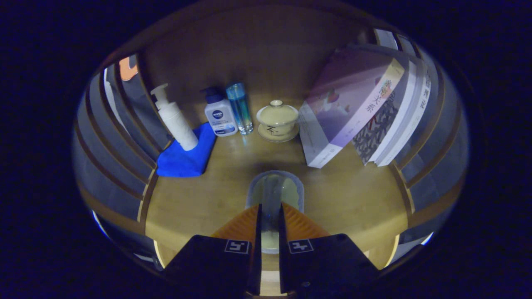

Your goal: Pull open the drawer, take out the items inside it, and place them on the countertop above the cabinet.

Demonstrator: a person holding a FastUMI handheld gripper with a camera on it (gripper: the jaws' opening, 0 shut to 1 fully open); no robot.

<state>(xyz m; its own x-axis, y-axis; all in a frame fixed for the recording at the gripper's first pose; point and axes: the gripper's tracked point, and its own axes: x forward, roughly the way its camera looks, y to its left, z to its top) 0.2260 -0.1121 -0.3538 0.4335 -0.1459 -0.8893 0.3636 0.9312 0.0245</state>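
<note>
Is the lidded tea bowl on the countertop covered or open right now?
Covered: the lid sits squarely on the tea bowl, knob upward, beyond the hand-held gripper, whose fingers are closed on a clear container.

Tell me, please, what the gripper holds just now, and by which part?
The gripper has its fingers closed on a clear glass cup, pinching the near rim wall.

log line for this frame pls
gripper: shut on clear glass | glass over countertop | beyond: pump bottle, lidded cup, books
</note>
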